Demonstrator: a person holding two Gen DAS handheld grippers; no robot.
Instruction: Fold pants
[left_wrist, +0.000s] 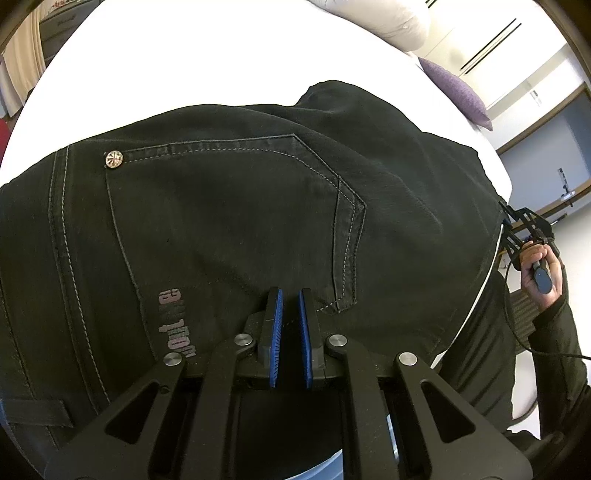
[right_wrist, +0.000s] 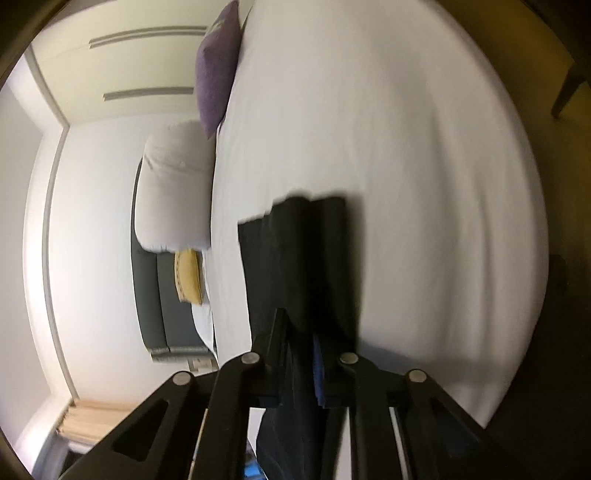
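Note:
Black pants (left_wrist: 229, 206) lie on the white bed (left_wrist: 184, 55), back pocket and a metal rivet facing up. My left gripper (left_wrist: 290, 295) hovers just over the pocket's lower edge, its blue pads a narrow gap apart with nothing visibly between them. My right gripper (right_wrist: 301, 325) is shut on the black fabric of the pants (right_wrist: 295, 240), which runs between its jaws and hangs out ahead over the bed (right_wrist: 406, 184). In the left wrist view the right gripper (left_wrist: 508, 218) shows at the pants' far right edge, held by a hand.
A purple cushion (left_wrist: 454, 92) and a white pillow (left_wrist: 388, 22) lie at the head of the bed. In the right wrist view a yellow cushion (right_wrist: 190, 275) rests against a grey headboard (right_wrist: 159, 295). A door (left_wrist: 546, 166) stands beyond the bed.

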